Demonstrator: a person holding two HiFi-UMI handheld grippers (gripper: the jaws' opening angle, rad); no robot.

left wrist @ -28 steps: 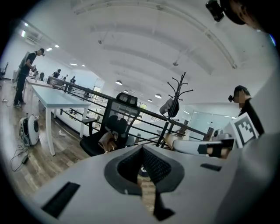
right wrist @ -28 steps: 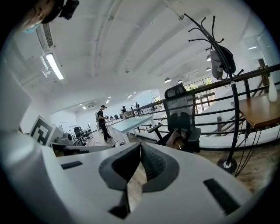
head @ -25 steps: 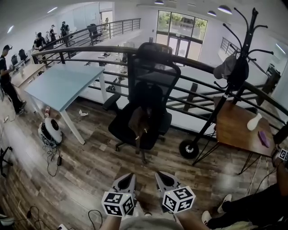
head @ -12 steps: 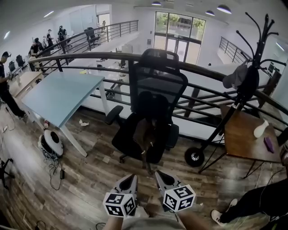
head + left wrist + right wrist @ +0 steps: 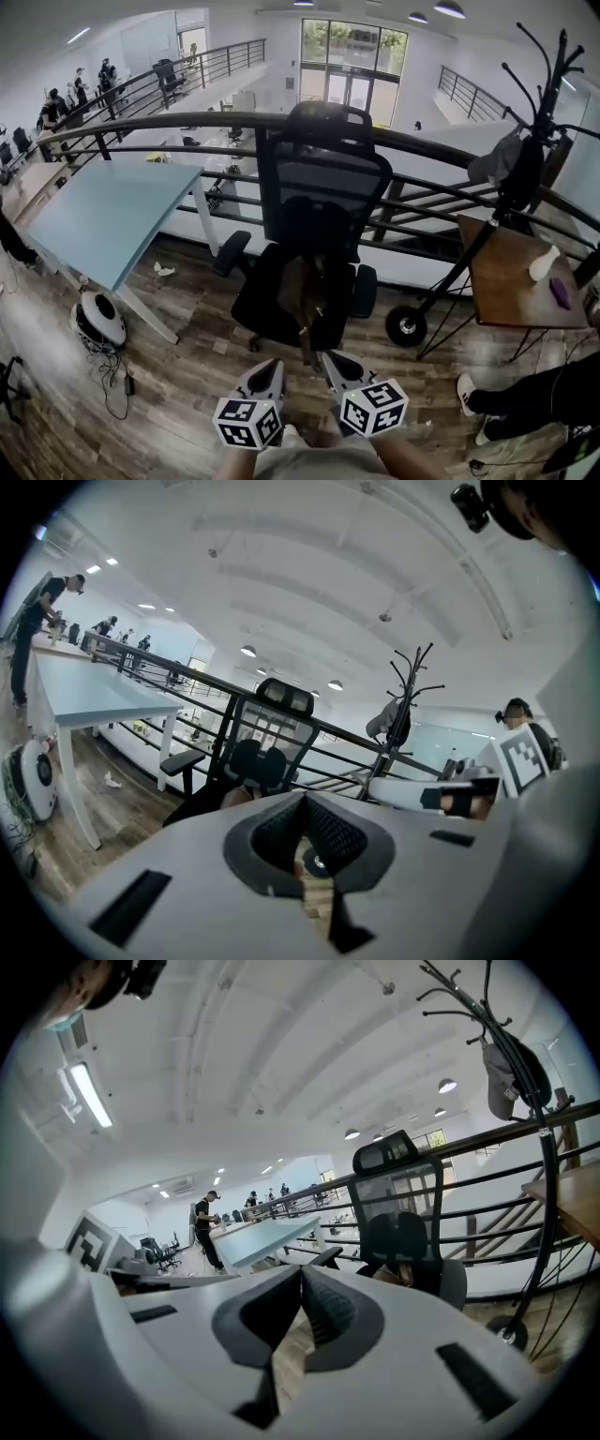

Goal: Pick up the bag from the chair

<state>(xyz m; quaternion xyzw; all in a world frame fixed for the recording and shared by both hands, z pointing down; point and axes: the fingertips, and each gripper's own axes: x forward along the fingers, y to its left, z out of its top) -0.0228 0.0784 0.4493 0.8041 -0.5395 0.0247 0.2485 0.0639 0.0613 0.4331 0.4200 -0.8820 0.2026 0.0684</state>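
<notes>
Head view: a brown bag [image 5: 304,289] lies on the seat of a black office chair [image 5: 319,192], leaning against the backrest, in front of a railing [image 5: 187,122]. A coat rack [image 5: 514,178] stands to the chair's right. Both tools sit low in the frame, side by side and pointing at the chair. The left hand-held gripper [image 5: 269,369] and the right hand-held gripper [image 5: 335,365] are near the seat's front edge but clear of it, and neither touches the bag.

Left gripper view: the jaws are clenched, pad against pad at the tips, with nothing caught between them. Only floor shows through the slot below. A tan patch of the bag peeks over the gripper body, with the chair rising behind it.

Right gripper view: these jaws are also pressed together and empty. The chair stands ahead and to the right, and a sliver of the bag shows on its seat.

This looks like the approach step, and no grasp has begun. The next move calls for closing the gap to the seat. At least one gripper must spread its jaws before it arrives and line them up over a graspable fold or handle of the bag. It then pinches and lifts the bag clear of the chair.
</notes>
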